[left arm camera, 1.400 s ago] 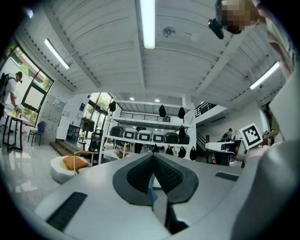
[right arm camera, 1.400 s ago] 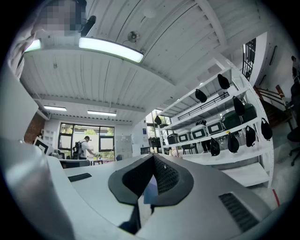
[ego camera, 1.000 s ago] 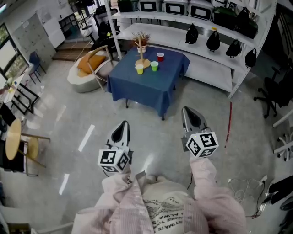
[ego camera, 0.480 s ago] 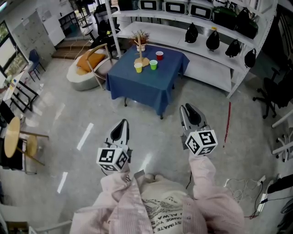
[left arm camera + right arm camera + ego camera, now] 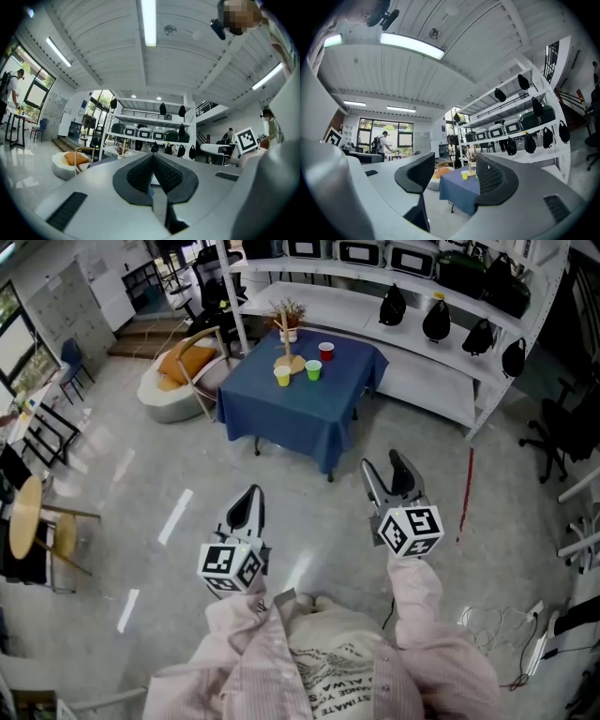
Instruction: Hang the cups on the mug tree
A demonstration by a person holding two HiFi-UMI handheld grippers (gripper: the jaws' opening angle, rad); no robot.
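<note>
In the head view a table with a blue cloth (image 5: 300, 418) stands far ahead across the floor. On it are a wooden mug tree (image 5: 290, 357), a yellow cup (image 5: 282, 377), a green cup (image 5: 313, 370) and a red cup (image 5: 325, 351). Both grippers hang level over the floor, well short of the table. My left gripper (image 5: 250, 495) (image 5: 153, 157) is shut and empty. The jaws of my right gripper (image 5: 383, 465) (image 5: 454, 161) have just been opening and stand apart with nothing between them. Through the gap I see the table (image 5: 459, 190), the yellow cup (image 5: 464, 175) and the mug tree (image 5: 470, 163).
White shelving (image 5: 422, 371) with black bags and boxes runs behind the table. A round lounge seat with an orange cushion (image 5: 183, 371) sits left of it. A black office chair (image 5: 562, 432) is at the right, and a round wooden table (image 5: 26, 521) at the left edge.
The right gripper's jaws have gone from shut to wide apart. The left gripper looks the same. Both hands stay in about the same spot.
</note>
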